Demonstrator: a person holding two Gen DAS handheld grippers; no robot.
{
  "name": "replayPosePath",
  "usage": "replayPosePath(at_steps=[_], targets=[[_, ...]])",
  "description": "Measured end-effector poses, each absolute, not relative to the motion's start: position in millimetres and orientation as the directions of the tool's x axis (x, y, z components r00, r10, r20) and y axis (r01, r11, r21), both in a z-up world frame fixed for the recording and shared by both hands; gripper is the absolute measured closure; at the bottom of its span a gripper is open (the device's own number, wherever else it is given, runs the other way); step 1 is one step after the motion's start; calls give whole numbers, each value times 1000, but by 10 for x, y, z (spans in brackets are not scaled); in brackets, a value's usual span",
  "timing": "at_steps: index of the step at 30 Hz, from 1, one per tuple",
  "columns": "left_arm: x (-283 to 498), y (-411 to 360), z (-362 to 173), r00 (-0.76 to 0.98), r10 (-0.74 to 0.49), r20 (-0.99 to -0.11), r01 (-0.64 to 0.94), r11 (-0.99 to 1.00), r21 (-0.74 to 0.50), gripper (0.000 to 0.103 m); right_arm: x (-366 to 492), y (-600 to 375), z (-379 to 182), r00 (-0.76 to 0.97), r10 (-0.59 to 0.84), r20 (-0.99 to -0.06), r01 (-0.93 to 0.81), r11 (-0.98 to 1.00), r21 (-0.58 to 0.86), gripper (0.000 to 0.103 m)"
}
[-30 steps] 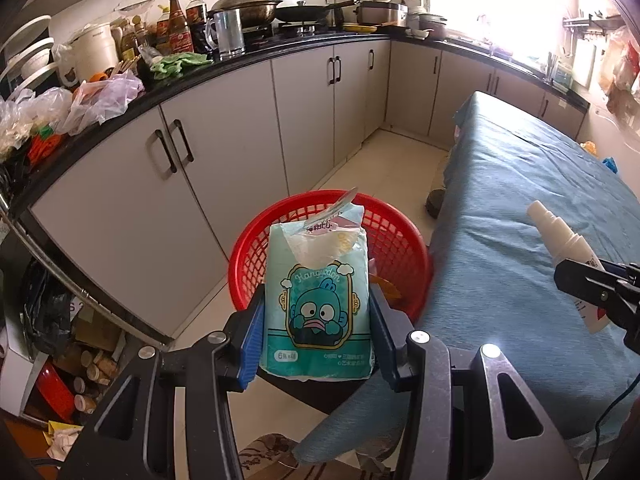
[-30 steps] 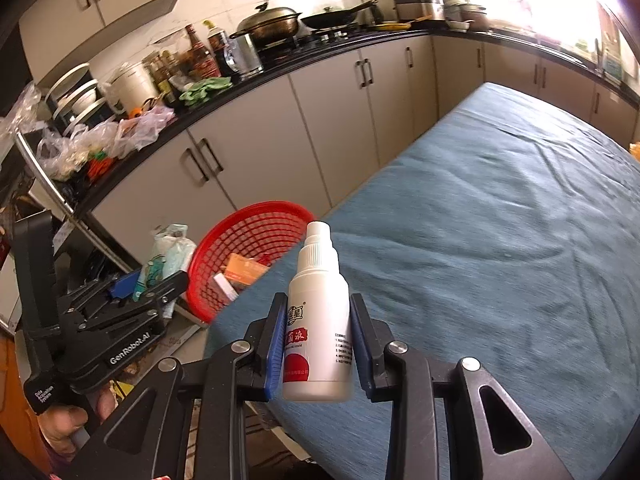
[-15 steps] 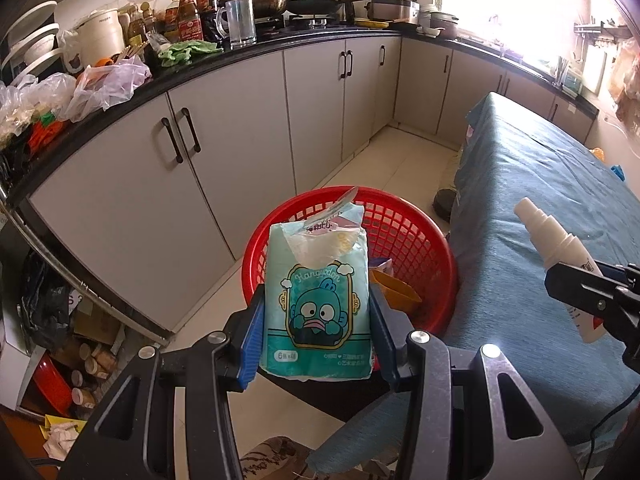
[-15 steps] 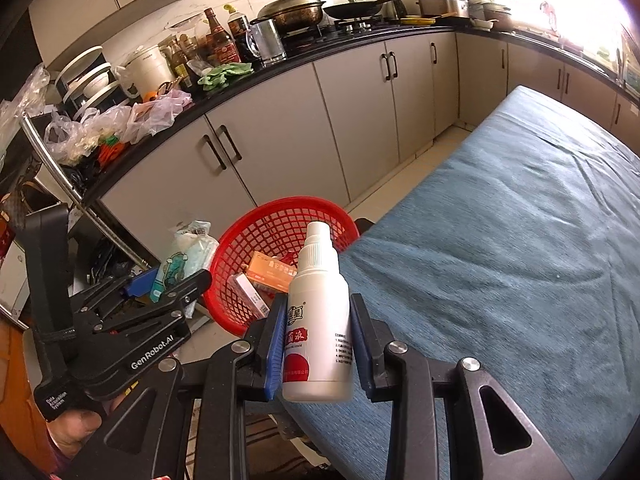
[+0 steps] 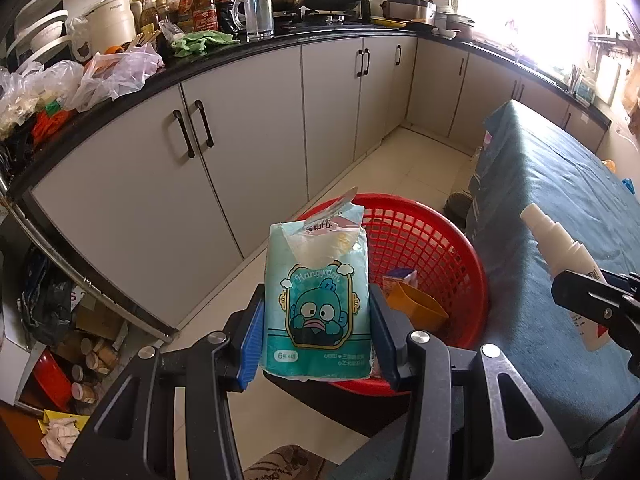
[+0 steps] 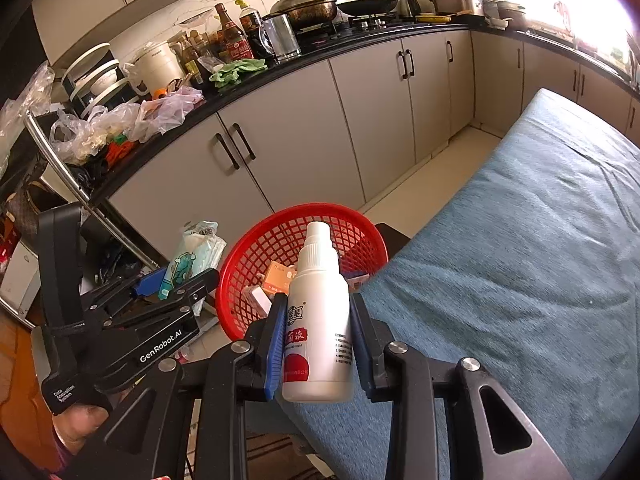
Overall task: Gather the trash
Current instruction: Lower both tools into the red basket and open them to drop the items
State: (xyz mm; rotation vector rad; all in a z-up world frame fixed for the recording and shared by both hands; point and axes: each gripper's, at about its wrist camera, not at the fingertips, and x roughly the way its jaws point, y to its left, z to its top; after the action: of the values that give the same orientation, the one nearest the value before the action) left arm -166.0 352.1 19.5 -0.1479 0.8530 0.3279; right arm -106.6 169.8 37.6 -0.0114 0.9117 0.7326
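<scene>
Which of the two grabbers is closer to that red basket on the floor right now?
Left. The left gripper, clamped on the tissue pack, hangs right at the red basket's near rim. The right gripper, holding the spray bottle, sits farther back, above the blue-covered table's edge.

Your tissue pack (image 5: 316, 304) hides the near side of the red basket (image 5: 440, 236), so part of its contents stays unseen. The spray bottle (image 6: 318, 320) covers more. Its small print is unreadable, and window glare (image 5: 540, 8) washes out the far worktop (image 5: 500, 52).

Basket (image 5: 432, 240) on floor between cabinets (image 5: 256, 128) and cloth-covered table (image 5: 560, 208).
</scene>
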Motion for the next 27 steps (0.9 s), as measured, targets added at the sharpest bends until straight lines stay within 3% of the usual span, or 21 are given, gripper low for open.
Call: replayPosePath(at_steps=[27], targets=[[-1211,3745,43,599,138,-789,-333,939,-89,57,-222,2182,142,339,665,-665,-520,722,457,70]])
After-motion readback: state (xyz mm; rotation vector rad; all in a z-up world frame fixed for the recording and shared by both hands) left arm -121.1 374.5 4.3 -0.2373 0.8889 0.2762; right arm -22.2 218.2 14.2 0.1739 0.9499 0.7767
